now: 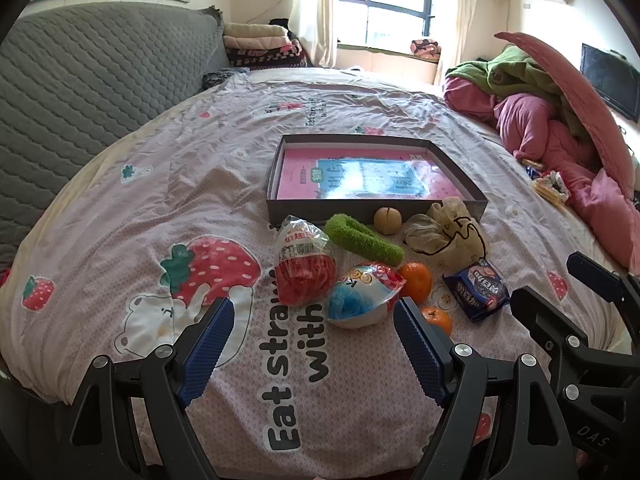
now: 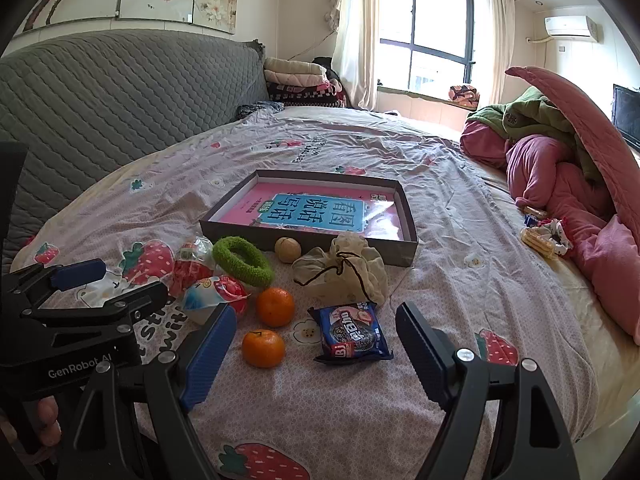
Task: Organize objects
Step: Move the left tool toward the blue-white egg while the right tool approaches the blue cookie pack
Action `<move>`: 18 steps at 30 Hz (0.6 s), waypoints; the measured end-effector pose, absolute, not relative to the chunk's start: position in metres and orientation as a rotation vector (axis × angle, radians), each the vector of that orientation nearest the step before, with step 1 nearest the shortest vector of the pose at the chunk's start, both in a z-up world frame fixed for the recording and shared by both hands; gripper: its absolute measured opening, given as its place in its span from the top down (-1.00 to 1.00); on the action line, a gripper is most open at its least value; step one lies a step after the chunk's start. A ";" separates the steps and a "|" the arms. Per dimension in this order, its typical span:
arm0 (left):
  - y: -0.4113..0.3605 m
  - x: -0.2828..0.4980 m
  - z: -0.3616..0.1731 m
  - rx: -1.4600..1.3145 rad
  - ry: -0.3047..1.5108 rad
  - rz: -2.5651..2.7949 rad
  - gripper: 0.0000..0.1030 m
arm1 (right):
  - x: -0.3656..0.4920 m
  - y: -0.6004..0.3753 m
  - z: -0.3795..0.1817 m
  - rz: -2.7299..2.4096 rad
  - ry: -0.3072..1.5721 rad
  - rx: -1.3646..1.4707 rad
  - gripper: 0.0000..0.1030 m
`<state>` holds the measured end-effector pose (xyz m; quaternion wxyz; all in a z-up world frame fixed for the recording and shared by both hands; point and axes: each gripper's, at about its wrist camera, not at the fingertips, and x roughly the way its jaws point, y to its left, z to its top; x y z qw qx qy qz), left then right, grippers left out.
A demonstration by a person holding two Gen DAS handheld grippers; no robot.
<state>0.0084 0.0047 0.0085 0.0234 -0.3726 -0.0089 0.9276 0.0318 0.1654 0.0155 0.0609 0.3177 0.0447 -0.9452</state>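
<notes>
Currently, start of sorting, nothing lifted.
Left gripper (image 1: 314,344): jaws wide, empty, above bedspread (image 1: 120,208) near blue-capped snack (image 1: 360,296).
Right gripper (image 2: 316,344): spread wide, empty, framing cookie packet (image 2: 352,332).
Loose items: clustered just before box (image 2: 404,256), likely for loading.
Box: mid-bed, holds pink book (image 2: 316,210).

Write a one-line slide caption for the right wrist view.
Open right hand-held gripper above a blue cookie packet and two oranges before a shallow box on the bed.
</notes>
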 end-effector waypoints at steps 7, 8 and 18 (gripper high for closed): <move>0.005 0.010 0.011 -1.135 -0.015 2.883 -0.61 | 0.033 0.166 0.016 -2.867 0.140 0.950 -0.58; 0.005 0.009 0.011 -1.137 -0.018 2.878 -0.61 | 0.033 0.167 0.017 -2.867 0.139 0.950 -0.58; 0.003 0.008 0.003 -1.166 -0.010 2.838 -0.61 | 0.033 0.182 0.016 -2.886 0.103 0.954 -0.58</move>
